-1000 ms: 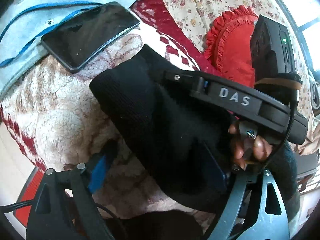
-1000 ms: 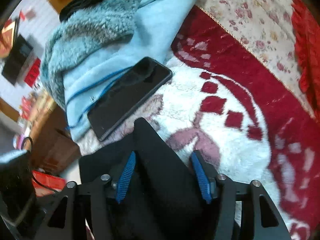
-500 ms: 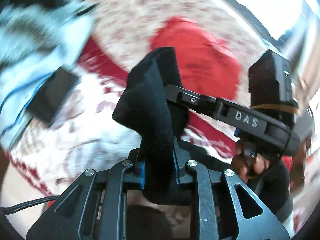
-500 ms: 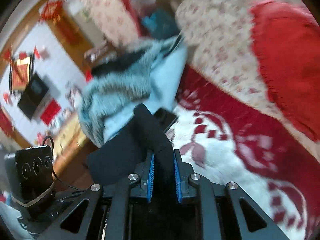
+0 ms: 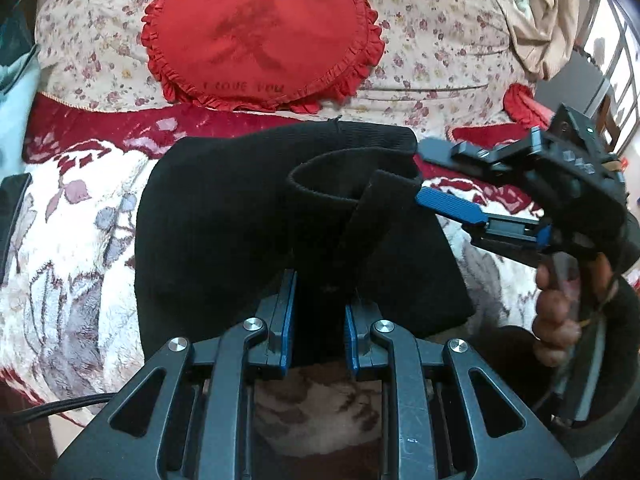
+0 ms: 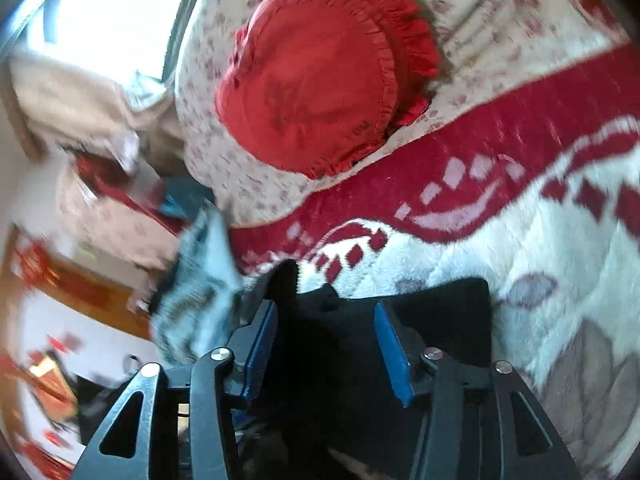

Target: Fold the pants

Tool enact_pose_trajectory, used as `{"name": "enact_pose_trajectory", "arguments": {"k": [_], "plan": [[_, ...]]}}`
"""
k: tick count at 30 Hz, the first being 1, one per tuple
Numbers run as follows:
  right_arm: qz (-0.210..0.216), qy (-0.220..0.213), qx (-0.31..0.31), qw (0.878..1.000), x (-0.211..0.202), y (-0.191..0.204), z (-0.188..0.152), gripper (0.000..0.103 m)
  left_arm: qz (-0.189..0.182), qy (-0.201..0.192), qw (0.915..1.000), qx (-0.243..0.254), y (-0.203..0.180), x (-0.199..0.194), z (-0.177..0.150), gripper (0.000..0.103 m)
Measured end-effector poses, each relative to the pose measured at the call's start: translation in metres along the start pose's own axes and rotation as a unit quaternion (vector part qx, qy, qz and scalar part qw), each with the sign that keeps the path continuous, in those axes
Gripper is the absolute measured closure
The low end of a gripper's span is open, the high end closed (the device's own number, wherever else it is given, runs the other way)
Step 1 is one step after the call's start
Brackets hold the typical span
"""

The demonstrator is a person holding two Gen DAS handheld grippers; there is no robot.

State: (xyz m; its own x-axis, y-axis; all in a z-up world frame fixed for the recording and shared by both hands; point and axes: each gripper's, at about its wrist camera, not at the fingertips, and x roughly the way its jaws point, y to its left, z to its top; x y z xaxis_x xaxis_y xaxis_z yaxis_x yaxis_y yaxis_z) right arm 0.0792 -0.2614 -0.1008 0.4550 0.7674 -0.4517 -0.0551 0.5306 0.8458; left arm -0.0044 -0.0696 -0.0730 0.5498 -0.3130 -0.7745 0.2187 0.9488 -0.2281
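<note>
- I'm holding the left gripper (image 5: 318, 320) clamped on a bunched fold of the black pants (image 5: 240, 216), its blue pads (image 5: 286, 320) pressing the cloth from both sides.
- The pants are lying in a dark heap on the red-and-white fleece blanket (image 5: 68, 264), in the near middle of the bed, with the ribbed waistband (image 5: 344, 176) curling up into an open loop just beyond my left claw.
- Over on the right, my right gripper (image 5: 448, 184) is reaching in at the edge of the pants, and a hand (image 5: 560, 312) is gripping its handle.
- From the right wrist view, the right gripper (image 6: 326, 344) has just been opening: its jaws are standing spread, black cloth (image 6: 336, 352) is sitting between the blue pads (image 6: 394, 356), and they are not pinching it.
- That view is smearing badly, so I'm not calling the finer details there.
- Far behind the pants, a red heart-shaped ruffled cushion (image 5: 260, 36) is resting on the floral bedspread (image 5: 432, 40).
- At the far left edge a dark phone (image 5: 12, 212) is lying on the blanket, well apart from the pants.
- A pale blue fleece garment (image 6: 200, 292) is showing blurred to the left of the right claw.
</note>
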Motion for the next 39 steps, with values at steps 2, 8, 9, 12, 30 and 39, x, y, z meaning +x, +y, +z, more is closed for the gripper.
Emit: {"name": "enact_pose_trajectory", "arguments": {"k": [2, 8, 9, 12, 30, 39], "plan": [[0.027, -0.004, 0.010, 1.000, -0.001, 0.001, -0.005, 0.052, 0.007, 0.000, 0.9999, 0.007, -0.003, 0.001, 0.001, 0.084], [0.013, 0.029, -0.015, 0.999, 0.024, 0.024, -0.007, 0.046, 0.039, -0.007, 0.9981, 0.048, -0.019, 0.003, -0.012, 0.084], [0.000, 0.044, -0.013, 0.999, 0.033, 0.022, -0.007, 0.046, 0.038, -0.005, 0.9981, 0.049, -0.019, 0.002, -0.013, 0.084], [0.014, 0.068, -0.006, 0.998, 0.054, 0.019, -0.011, 0.066, 0.023, 0.004, 0.9985, 0.050, -0.017, -0.005, -0.017, 0.083], [-0.249, 0.043, -0.174, 0.952, -0.006, 0.021, 0.002, 0.063, 0.011, -0.003, 0.9998, 0.015, 0.018, -0.031, 0.015, 0.060], [-0.226, -0.008, -0.215, 0.950, -0.038, 0.059, 0.010, 0.062, 0.037, -0.003, 0.9993, 0.006, 0.012, -0.006, 0.041, 0.057]]}}
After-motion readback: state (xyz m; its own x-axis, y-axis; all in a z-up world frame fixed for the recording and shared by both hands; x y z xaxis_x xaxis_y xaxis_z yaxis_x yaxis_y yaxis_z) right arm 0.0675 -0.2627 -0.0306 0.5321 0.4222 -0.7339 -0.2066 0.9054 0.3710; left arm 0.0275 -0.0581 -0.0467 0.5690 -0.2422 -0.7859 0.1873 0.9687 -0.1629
